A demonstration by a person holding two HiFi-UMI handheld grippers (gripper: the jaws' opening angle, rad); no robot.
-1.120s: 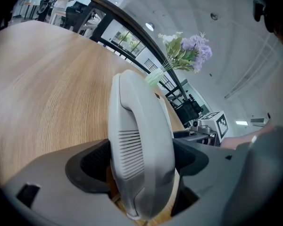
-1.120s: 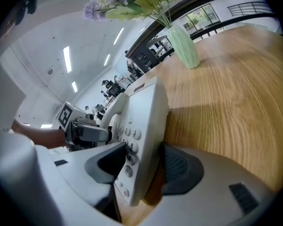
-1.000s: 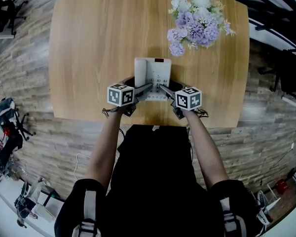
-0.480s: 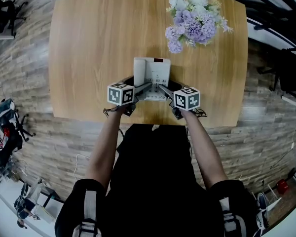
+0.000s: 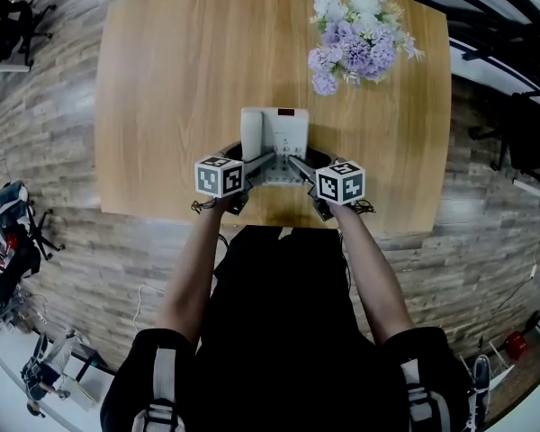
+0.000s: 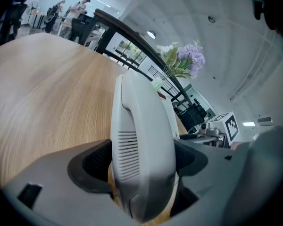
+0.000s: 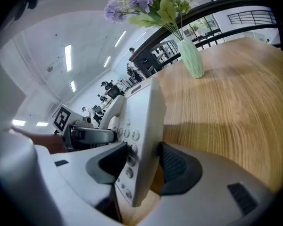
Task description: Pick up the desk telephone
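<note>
White plastic desk telephone (image 5: 277,136) near the 6 o'clock edge of the light wooden bench (image 5: 180,79), left claw (image 5: 265,161) from 7 o'clock pinching its handset side, right claw (image 5: 297,163) from 5 o'clock, jaws just closing, pads on its keypad edge, purple-and-white flower bouquet in a pale green vase (image 5: 360,34) at 1 o'clock.

White desk telephone (image 5: 280,131) at table (image 5: 175,79) edge; left tool (image 5: 266,163), right tool (image 5: 298,165) flank it, right jaws just closing.

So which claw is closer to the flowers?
Right. The right claw, its jaws just now closing on the telephone's right edge, is on the flowers' side; the left claw, round the handset, is across the telephone from them.
</note>
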